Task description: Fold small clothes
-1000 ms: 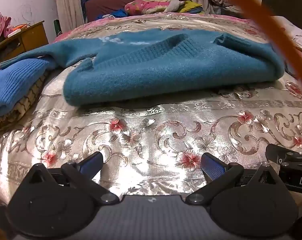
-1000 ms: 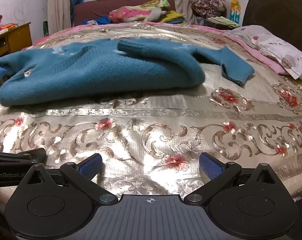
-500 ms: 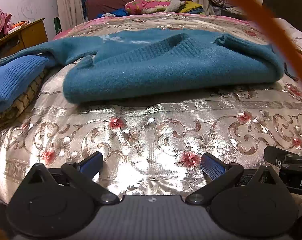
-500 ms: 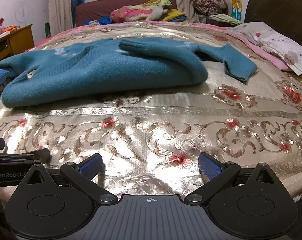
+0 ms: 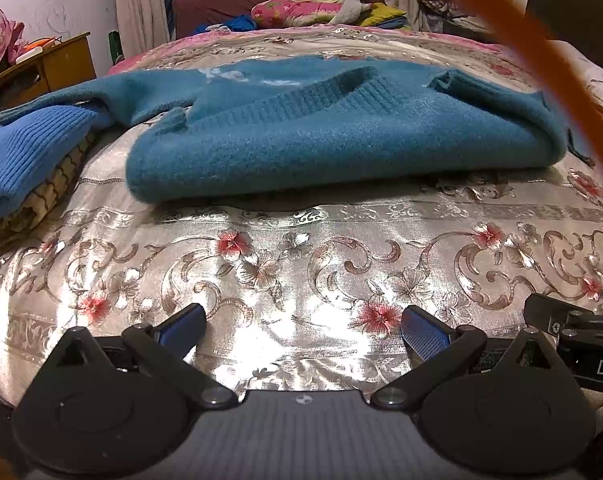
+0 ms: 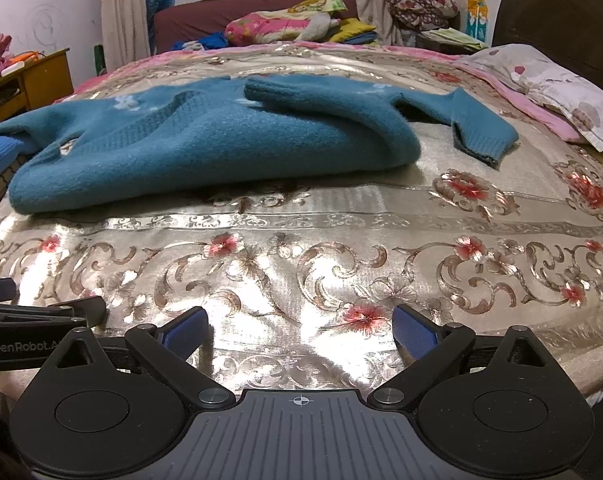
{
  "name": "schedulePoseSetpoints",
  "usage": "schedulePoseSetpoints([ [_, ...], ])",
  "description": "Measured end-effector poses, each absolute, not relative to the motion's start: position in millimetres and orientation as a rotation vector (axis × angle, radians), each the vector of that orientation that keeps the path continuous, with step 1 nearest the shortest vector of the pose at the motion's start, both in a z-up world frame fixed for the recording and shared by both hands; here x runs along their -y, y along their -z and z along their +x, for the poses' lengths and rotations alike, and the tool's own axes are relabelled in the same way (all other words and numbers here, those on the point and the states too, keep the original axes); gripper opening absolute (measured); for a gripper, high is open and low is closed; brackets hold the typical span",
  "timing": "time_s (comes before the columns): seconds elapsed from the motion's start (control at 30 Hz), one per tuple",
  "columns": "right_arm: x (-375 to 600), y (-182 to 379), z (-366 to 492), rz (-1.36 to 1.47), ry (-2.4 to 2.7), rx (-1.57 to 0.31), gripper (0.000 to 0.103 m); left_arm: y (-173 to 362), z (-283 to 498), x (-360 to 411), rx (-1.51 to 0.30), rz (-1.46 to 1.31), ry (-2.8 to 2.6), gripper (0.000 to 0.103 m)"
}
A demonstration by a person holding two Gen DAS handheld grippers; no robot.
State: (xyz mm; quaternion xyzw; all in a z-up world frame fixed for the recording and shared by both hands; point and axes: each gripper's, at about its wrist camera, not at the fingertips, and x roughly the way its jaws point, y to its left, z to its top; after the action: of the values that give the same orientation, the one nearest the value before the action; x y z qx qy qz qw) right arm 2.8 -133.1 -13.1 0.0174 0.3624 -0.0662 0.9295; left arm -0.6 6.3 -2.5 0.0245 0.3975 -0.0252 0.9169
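A teal knitted sweater with a ribbed neckline (image 5: 333, 136) lies partly folded on a bed covered by a shiny silver-beige bedspread with pink flowers and scrollwork (image 5: 301, 264). It sits toward the middle of the bed, set back from the near edge, with a broad band of bare bedspread between it and both grippers. In the right wrist view the sweater (image 6: 205, 148) shows one sleeve laid across its body, while the other sleeve with a ribbed cuff (image 6: 481, 136) stretches out flat toward the headboard side.

The left gripper (image 5: 301, 326) hovers low above the near edge of the bed, its blue-padded fingers spread wide apart with nothing between them. The right gripper (image 6: 299, 326) hangs just beside it at the same edge, likewise spread wide and empty.

At the left edge of the bed, a brighter blue ribbed knit garment (image 5: 25, 160) rests on a tan patterned fabric, touching the sweater's left sleeve. A blurred orange strap (image 5: 541, 64) crosses the upper right of the left wrist view. A floral pillow (image 6: 561, 92) lies near the dark wooden headboard (image 6: 561, 20).
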Motion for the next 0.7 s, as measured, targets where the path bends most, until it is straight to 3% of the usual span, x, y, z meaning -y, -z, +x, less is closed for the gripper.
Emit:
schedulePoseSetpoints([
  [0.7,131.9,14.5,2.0,0.035,0.122,-0.745,0.096,2.6,-2.8,-6.4,-0.814,0.056,0.057,0.103],
])
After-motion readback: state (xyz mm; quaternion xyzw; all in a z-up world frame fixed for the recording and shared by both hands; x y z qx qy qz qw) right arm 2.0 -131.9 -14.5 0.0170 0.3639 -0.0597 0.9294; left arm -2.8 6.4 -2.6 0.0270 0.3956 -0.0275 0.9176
